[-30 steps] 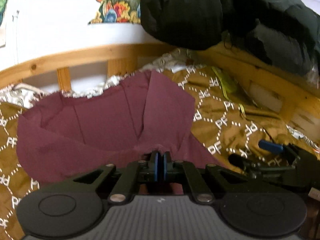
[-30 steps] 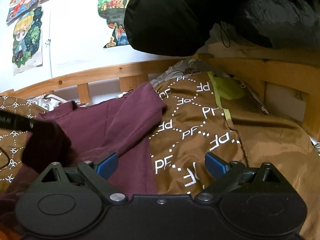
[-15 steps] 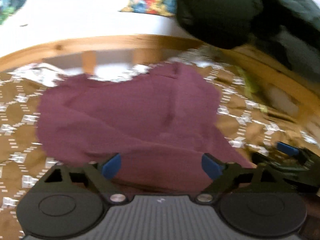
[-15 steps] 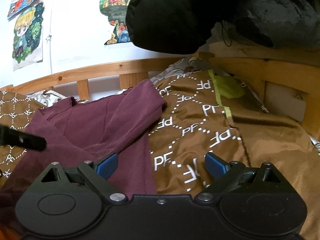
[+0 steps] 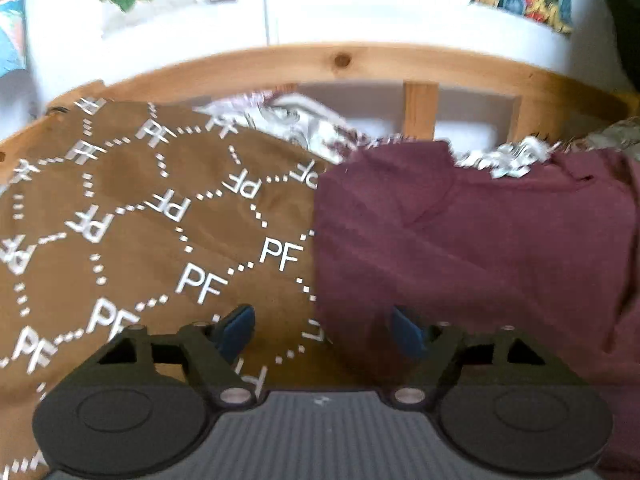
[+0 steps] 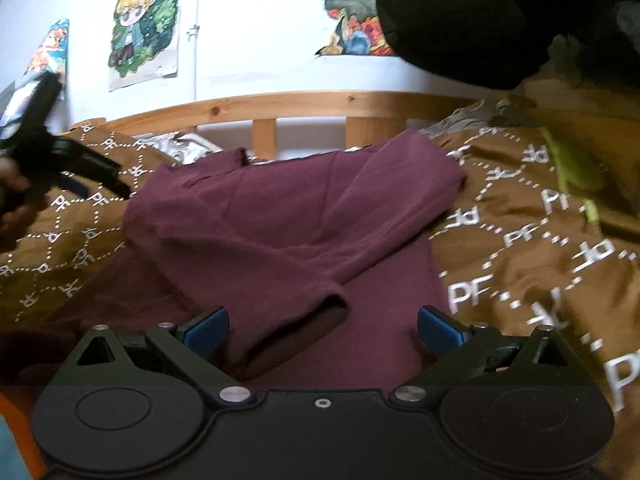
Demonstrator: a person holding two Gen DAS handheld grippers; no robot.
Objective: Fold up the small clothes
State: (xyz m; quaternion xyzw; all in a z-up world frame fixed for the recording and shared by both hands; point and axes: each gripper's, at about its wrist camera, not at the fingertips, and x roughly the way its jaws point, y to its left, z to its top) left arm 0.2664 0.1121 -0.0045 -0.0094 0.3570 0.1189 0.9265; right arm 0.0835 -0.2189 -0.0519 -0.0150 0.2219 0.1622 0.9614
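Observation:
A maroon long-sleeved top [image 6: 280, 208] lies on the bed with both sleeves laid across its body. One cuff [image 6: 332, 304] sits just ahead of my right gripper [image 6: 322, 328], whose jaws are opening wide above the cloth without touching it. My left gripper [image 5: 324, 328] hovers over the left edge of the top [image 5: 460, 240]. Its jaws are closing, with nothing pressed between the pads. The left gripper [image 6: 100, 184] also shows at the left of the right wrist view, held by a hand, beside the top's shoulder.
A brown bedspread [image 5: 160, 220] with white "PF" lettering covers the bed. A wooden rail [image 6: 300, 108] runs along the far side below a white wall with posters [image 6: 140, 24]. A black jacket [image 6: 480, 20] hangs at the upper right. A green strip [image 6: 572, 164] lies at the right.
The left gripper let go of the maroon cloth, opened, and swung left to the top's left edge. The right gripper moved left over the top, and a sleeve now lies across it.

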